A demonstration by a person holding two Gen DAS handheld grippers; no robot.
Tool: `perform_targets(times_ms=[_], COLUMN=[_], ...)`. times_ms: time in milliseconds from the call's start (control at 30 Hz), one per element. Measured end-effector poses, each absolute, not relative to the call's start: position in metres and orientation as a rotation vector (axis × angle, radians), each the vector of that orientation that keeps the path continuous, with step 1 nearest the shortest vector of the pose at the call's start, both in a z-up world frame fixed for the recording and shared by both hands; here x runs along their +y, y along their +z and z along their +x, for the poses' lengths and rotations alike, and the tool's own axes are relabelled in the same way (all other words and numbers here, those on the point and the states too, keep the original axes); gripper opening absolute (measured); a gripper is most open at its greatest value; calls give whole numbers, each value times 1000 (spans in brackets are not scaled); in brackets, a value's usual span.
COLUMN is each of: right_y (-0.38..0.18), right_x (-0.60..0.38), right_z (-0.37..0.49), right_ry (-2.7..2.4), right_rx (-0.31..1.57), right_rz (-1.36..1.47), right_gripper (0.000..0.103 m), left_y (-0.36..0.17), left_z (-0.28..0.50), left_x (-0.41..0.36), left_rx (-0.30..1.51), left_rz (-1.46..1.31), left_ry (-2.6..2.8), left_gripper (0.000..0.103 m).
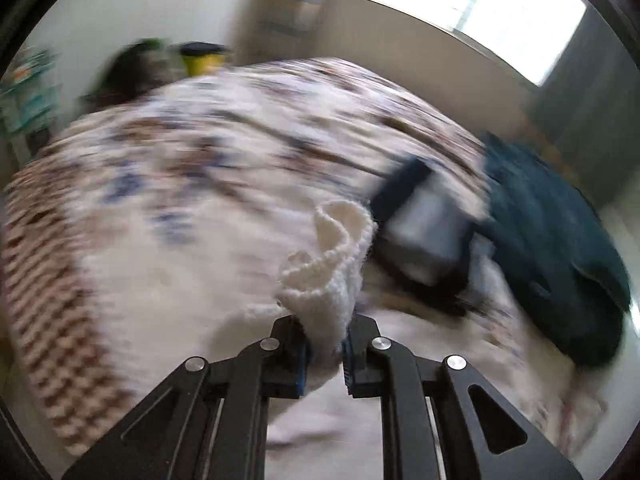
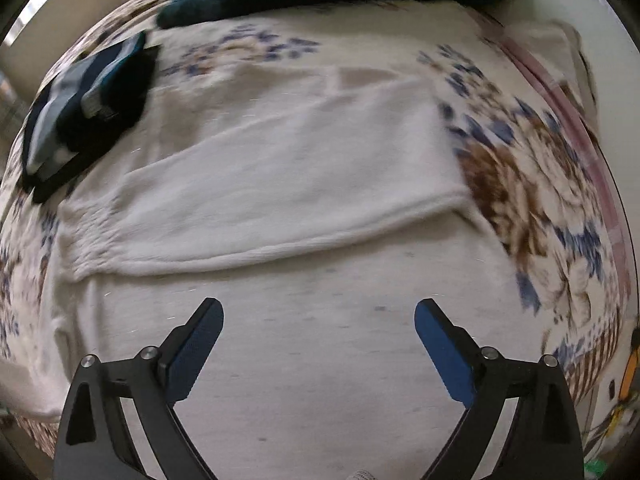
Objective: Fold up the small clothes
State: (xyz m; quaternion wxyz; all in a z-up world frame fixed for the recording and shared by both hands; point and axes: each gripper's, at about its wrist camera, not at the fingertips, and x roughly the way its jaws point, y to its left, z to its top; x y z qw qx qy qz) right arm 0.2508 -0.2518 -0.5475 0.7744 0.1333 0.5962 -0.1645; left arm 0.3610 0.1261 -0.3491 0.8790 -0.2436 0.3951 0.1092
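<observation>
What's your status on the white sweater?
Left tongs shut on white sweater edge. Right tongs open above it, holding nothing. Folded dark clothes lie clear, beside the sweater.

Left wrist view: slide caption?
Left gripper shut on white knit garment, above the floral bedspread.

A bed fills most of both views, covered in a cream spread with blue and brown flowers; behind it a pale wall meets a beige one below a bright window, whose daylight washes the room; a yellow container and blurred shelves stand at the far left; pale floor shows at the right.
</observation>
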Motion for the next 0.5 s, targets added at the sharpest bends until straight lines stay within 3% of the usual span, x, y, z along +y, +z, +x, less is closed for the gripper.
perform_targets(times_ms=[200, 333, 500], right_y=[-546, -548, -556], right_x=[-326, -382, -434], right_z=[226, 206, 190], right_ry=[-454, -524, -579], right_rx=[1274, 1272, 1279], right_rz=[368, 427, 474], right_gripper=[98, 98, 98], left_y=[-356, -384, -433], left_z=[430, 447, 441], left_x=[-61, -184, -283], left_rx=[904, 992, 1112], left_rz=[-386, -283, -121], left_ry=[-103, -277, -399], left_gripper=[11, 11, 15])
